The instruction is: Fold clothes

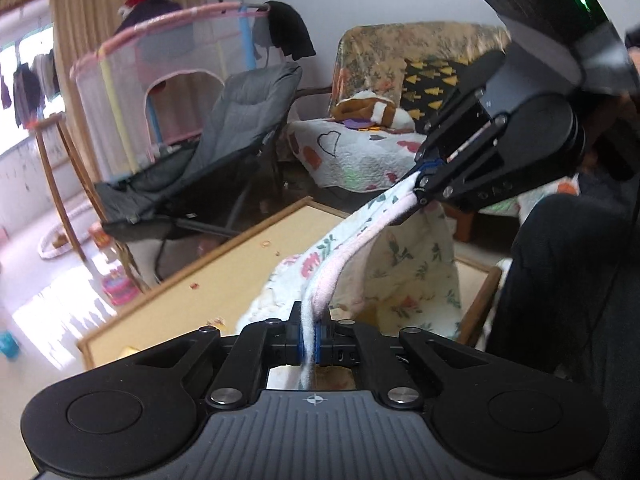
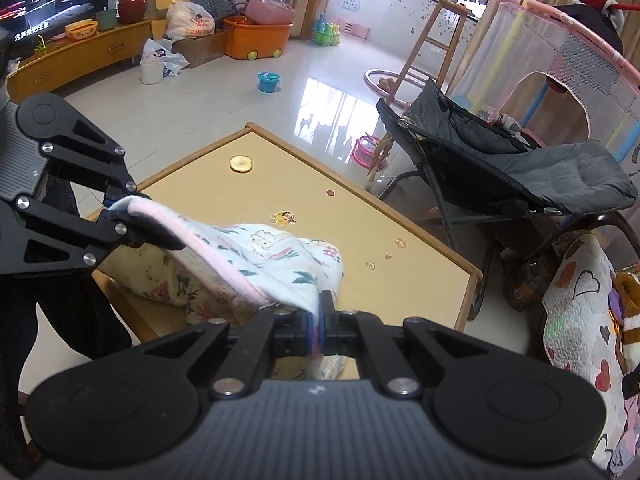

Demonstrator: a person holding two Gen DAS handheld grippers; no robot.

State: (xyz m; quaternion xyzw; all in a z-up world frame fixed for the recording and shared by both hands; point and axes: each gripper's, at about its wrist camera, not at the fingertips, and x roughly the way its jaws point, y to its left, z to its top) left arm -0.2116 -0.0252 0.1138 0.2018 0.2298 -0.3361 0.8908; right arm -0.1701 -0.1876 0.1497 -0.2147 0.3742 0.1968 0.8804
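Note:
A small white floral garment (image 1: 404, 268) with a pink hem is held up over the low wooden table (image 1: 224, 276). My left gripper (image 1: 309, 334) is shut on one end of the pink-edged hem. My right gripper (image 1: 420, 178) shows at the upper right of the left wrist view, shut on the other end. In the right wrist view my right gripper (image 2: 318, 330) pinches the garment (image 2: 280, 256), and my left gripper (image 2: 116, 204) clamps the hem at the left. The hem stretches between them and the rest hangs down onto the table (image 2: 360, 216).
A grey folding chair (image 2: 520, 168) stands beside the table's far edge. A quilt-covered sofa (image 1: 360, 152) sits behind it, a pink mesh playpen (image 2: 560, 60) further back. A round yellow lid (image 2: 241, 163) and small stickers lie on the table. A person's dark-clothed leg (image 1: 560, 280) is at the right.

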